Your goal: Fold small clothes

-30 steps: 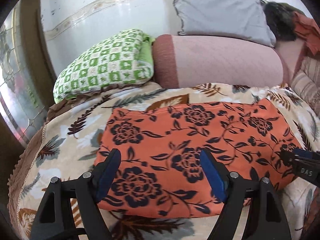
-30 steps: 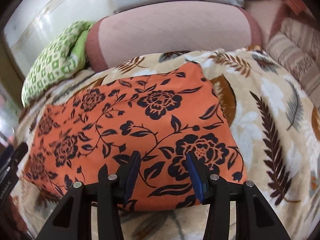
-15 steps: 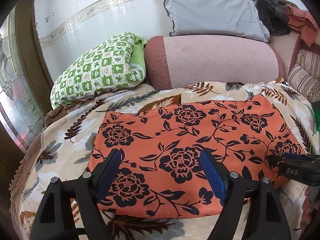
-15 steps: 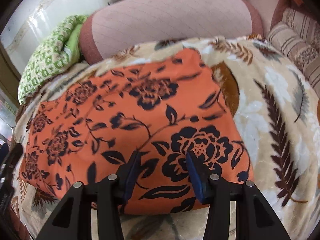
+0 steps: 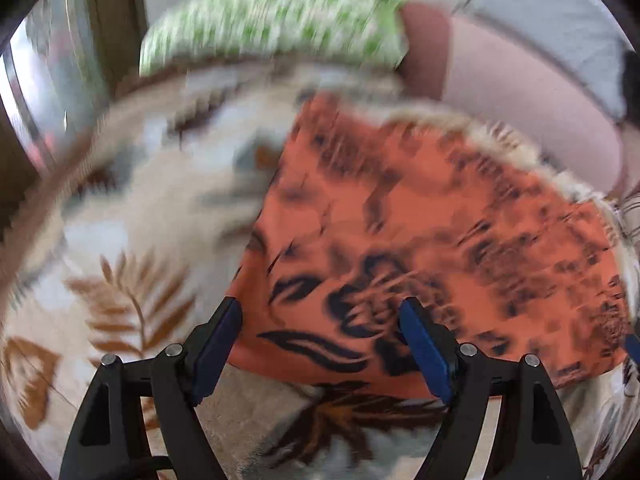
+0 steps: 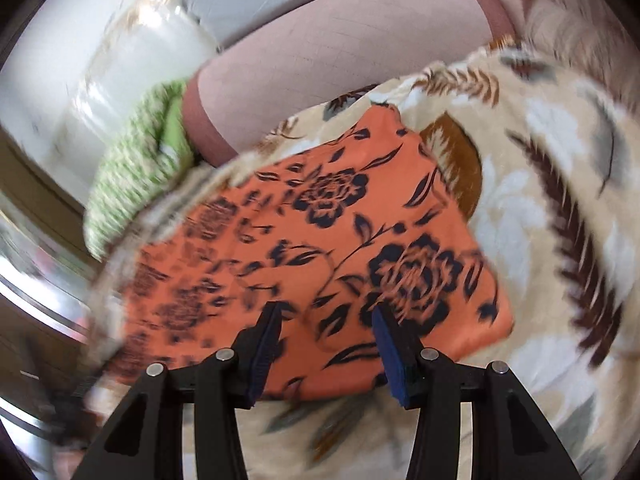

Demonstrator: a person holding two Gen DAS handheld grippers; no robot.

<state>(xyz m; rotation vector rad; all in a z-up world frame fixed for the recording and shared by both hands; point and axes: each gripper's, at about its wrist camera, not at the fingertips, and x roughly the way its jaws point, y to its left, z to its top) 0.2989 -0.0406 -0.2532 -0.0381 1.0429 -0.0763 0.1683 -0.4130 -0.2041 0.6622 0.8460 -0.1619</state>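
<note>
An orange cloth with dark flowers lies flat, folded into a rectangle, on a leaf-patterned blanket. My left gripper hangs open and wide over the cloth's near left corner, with nothing pinched; this view is blurred by motion. In the right wrist view the same cloth spreads under my right gripper. That gripper stands half open above the near edge, towards the cloth's right end, and its pads grip nothing. A blue pad of the right gripper peeks in at the left wrist view's right edge.
Behind the cloth lie a green checked pillow, a pink bolster and a grey pillow. A dark window frame stands at the left. The blanket runs on to the right of the cloth.
The left gripper has swung left and lower, from the cloth's middle to its near left corner, and rolled. The right gripper has rolled and shifted a little. Both stay open.
</note>
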